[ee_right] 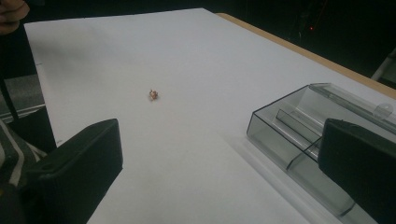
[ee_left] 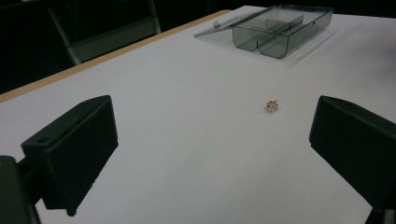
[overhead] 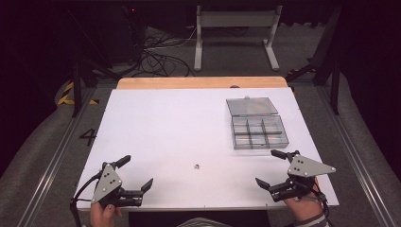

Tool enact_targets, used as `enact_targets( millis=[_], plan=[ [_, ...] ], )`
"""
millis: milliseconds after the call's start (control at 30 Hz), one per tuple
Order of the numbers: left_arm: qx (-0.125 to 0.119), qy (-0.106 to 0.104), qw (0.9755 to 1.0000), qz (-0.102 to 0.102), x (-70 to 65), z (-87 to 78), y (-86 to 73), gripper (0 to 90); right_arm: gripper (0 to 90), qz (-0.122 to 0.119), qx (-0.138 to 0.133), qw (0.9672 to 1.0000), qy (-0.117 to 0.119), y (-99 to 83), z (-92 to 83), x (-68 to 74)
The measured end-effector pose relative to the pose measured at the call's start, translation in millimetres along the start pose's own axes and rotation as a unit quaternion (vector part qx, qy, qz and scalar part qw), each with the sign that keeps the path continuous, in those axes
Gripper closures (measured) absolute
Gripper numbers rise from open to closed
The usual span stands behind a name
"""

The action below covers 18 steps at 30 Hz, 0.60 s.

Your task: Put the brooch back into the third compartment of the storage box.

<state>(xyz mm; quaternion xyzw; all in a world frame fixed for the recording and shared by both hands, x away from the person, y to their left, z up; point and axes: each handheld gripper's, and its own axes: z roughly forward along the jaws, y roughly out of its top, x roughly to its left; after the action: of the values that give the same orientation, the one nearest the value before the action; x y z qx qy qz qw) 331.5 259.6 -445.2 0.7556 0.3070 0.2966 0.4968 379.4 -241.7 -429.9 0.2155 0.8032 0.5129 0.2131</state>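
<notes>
Waiting stage: nothing grasped, work looks unstarted.
Small trinket (overhead: 196, 166): tiny gold-pink piece, lying loose on the desk (overhead: 165, 123), between the two sets of fingers, well apart from both; in the left gripper view (ee_left: 272, 106) it sits ahead of the fingers, nearer the right one; in the right gripper view (ee_right: 153, 94) ahead and toward the left finger.
Left gripper (overhead: 136, 175): fingers released, spread wide, nothing between them, hovering at the near desk edge.
Right gripper (overhead: 275, 168): fingers released, spread wide, empty; the organizer box's near corner is just beyond them.
Organizer box (overhead: 258, 131): clear grey, compartments, lid (overhead: 251, 106) flipped open flat behind it, beyond the right fingers; compartments look empty as far as I can tell.
Done: box already open, trinket out on the desk.
Left: likely pick up the trinket, carry to a compartment, drop, maybe shut the lid. A judgement, not seen.
Watch: piece is tiny and flat-lying, so pinching it off the desk looks fiddly.
</notes>
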Motion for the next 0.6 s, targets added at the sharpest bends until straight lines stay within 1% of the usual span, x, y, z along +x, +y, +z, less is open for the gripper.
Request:
enact_targets(
  millis=[133,267,333,367,400,433,600],
  plan=[
    [-0.001,-0.001,1.0000,-0.004,-0.2,0.3,-0.3,1.5,1.1,0.004,-0.001,1.0000,0.001,3.2,-0.4,-1.6],
    [-0.001,0.000,1.0000,-0.004,-0.2,0.4,-0.3,1.5,1.1,0.002,0.001,1.0000,0.005,7.9,2.0,-2.0],
    [0.001,0.001,1.0000,0.001,0.4,0.7,-0.2,1.5,1.1,0.000,0.001,1.0000,0.006,9.7,2.9,-2.1],
    [0.001,0.001,1.0000,0.003,0.5,0.9,-0.1,1.5,1.1,0.000,0.001,0.9999,0.011,13.5,4.8,-2.5],
    [0.001,0.001,1.0000,0.003,0.4,1.1,0.0,1.5,1.1,0.000,0.001,0.9999,0.011,13.5,4.8,-2.5],
    [0.002,0.000,1.0000,0.002,0.1,1.1,0.0,1.5,1.1,0.001,0.003,0.9999,0.017,16.9,7.8,-2.7],
    [0.005,-0.001,1.0000,0.000,0.1,1.7,-0.3,1.5,1.1,-0.005,0.006,0.9997,0.025,23.6,15.1,-2.1]
  ],
)
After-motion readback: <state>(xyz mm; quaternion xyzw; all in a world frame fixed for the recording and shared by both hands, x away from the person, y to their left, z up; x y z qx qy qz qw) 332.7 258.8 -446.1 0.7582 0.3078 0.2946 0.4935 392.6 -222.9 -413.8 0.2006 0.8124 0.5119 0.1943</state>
